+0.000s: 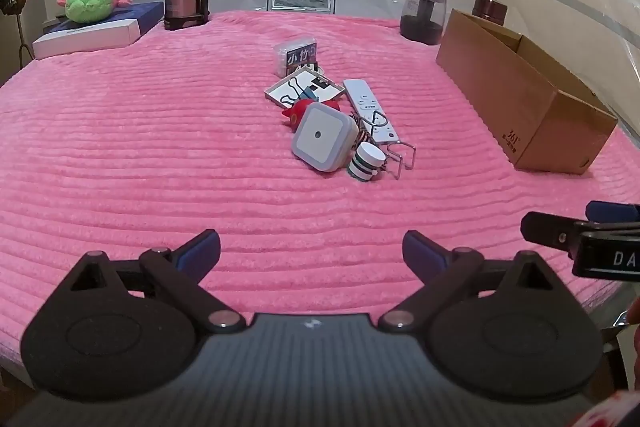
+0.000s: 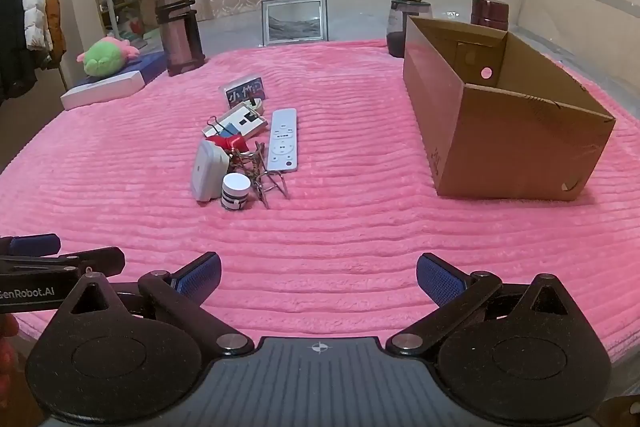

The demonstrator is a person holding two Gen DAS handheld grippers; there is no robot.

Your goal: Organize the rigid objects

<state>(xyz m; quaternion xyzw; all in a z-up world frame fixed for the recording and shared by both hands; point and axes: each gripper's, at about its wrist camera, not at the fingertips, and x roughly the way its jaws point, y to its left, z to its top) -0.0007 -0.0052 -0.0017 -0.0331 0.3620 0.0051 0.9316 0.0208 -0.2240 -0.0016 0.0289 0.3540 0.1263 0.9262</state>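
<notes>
My left gripper (image 1: 311, 249) and right gripper (image 2: 319, 273) both stand wide open and hold nothing, poised above the pink blanket (image 1: 140, 155). At twelve o'clock from the left gripper lies the clutter: a square night light (image 1: 323, 135), a small striped jar (image 1: 366, 162), a white remote (image 1: 370, 109). At two o'clock from it sits the open cardboard box (image 1: 520, 107), well apart.

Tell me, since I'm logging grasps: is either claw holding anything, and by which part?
Nothing is held. The left claw and right claw are both open above the pink blanket.
</notes>
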